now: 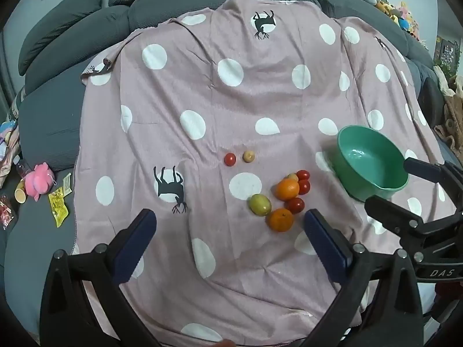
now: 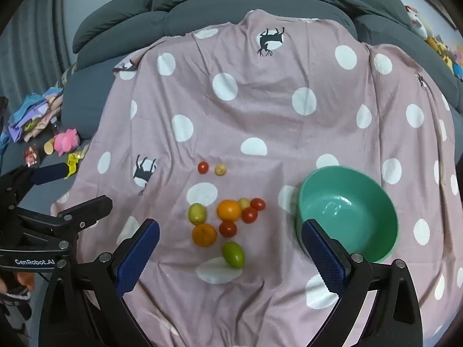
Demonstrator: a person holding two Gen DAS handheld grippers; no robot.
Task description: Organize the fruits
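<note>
Left gripper (image 1: 230, 235) spread wide, nothing between its blue pads, hovering above the near part of a pink dotted blanket (image 2: 260, 121). Right gripper (image 2: 230, 247) likewise spread and empty. Fruit cluster (image 2: 228, 222) near the blanket's middle, toward the near edge: two oranges, red tomatoes, yellow-green fruits, mostly touching. One green fruit (image 2: 233, 255) just nearer, apart from the cluster. One small tomato (image 2: 203, 167) and one pale fruit (image 2: 220, 169) side by side farther back. Green bowl (image 2: 376, 248) empty, upright, toward the right edge.
</note>
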